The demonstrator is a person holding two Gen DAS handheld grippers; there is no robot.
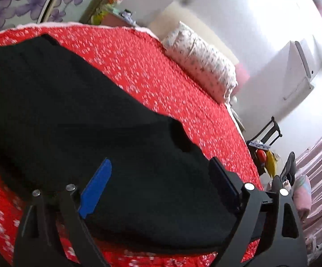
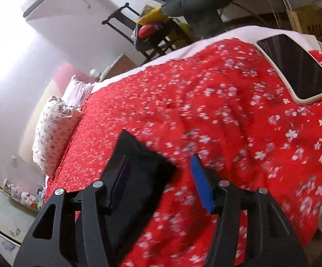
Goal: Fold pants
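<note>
On the red flowered bed (image 1: 152, 71) the black pants (image 1: 71, 111) stretch lengthwise away beneath my open, empty left fingers (image 1: 161, 184), while my right fingers (image 2: 161, 178), part-open, grip nothing.

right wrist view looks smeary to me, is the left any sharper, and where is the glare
Right wrist view: motion blur smears the red bedspread; wall at left blown out white; phone fairly crisp. Left wrist view: sharper, though the bedspread's near edge blurs; black pants show almost no detail; glare washes the upper-right wall. Both bend straight lines, fisheye.
</note>
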